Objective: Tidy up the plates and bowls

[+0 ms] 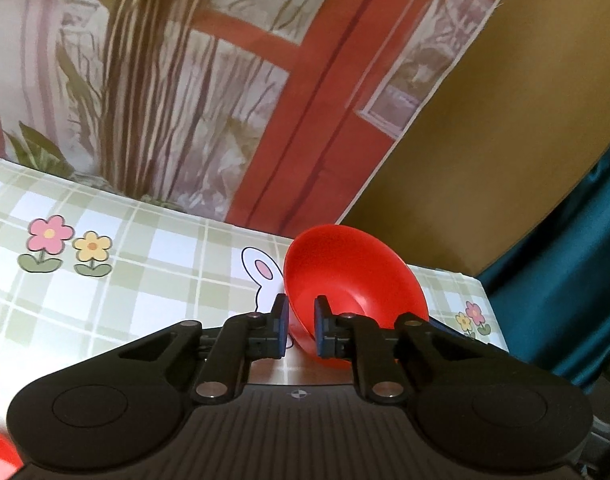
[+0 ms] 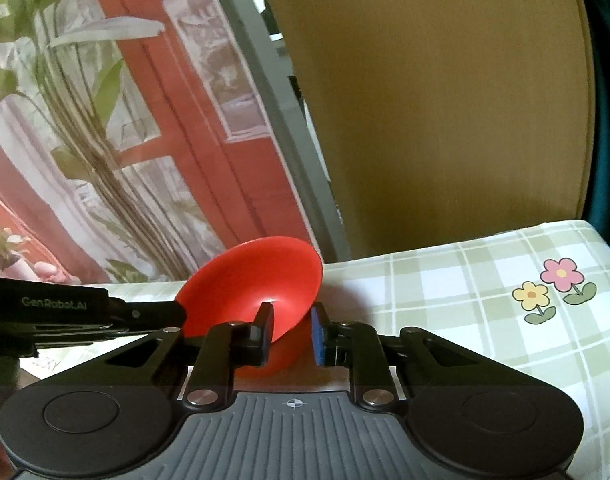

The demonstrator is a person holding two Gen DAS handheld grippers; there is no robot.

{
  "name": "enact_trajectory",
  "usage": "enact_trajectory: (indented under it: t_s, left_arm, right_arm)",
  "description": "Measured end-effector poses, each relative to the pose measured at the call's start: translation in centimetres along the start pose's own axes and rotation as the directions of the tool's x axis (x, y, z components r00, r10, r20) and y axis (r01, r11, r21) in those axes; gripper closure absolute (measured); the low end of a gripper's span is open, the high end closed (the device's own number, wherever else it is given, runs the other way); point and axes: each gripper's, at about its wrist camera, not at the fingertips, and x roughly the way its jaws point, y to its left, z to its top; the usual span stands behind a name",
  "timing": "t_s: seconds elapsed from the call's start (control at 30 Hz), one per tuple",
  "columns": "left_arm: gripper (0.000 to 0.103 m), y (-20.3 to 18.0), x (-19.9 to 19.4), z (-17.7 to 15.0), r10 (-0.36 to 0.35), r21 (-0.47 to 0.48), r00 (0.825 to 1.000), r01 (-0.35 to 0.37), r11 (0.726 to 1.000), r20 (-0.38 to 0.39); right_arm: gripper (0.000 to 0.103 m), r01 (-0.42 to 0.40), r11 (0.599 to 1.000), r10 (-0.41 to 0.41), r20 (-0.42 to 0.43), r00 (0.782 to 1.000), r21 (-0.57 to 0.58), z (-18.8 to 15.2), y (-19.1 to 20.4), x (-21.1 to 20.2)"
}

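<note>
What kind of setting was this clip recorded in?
Probably a staged home tabletop: a checked tablecloth with cartoon flowers, a printed backdrop of a red window and plants, and a red bowl held in both claws.

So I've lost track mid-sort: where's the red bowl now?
The red bowl is tilted above the checked tablecloth, gripped by both tools.

We see a smooth, glossy red plastic bowl point(image 1: 355, 280), matt black plastic gripper arms with blue pads point(image 2: 316, 336), shiny metal pivot pins point(image 1: 211, 390), and a smooth checked tablecloth point(image 1: 145, 264).
</note>
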Motion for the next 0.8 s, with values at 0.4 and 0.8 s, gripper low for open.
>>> enact_trajectory:
  t_s: [0.4, 0.8]
  left_arm:
    - [0.089, -0.2, -9.1, -1.2, -0.005, 0.048, 0.999, 0.002, 0.999, 0.049]
    - [0.088, -1.2, -17.3, -3.8, -0.007, 0.081, 0.996, 0.0, 0.997, 0.094]
  right_arm:
    - [0.084, -0.063, 0.998, 0.063, 0.039, 0.997, 0.003, 0.0, 4.0, -5.3]
    - [0.084, -0.075, 0.997, 0.076, 0.061, 0.995, -0.019, -1.9, 8.8, -11.3]
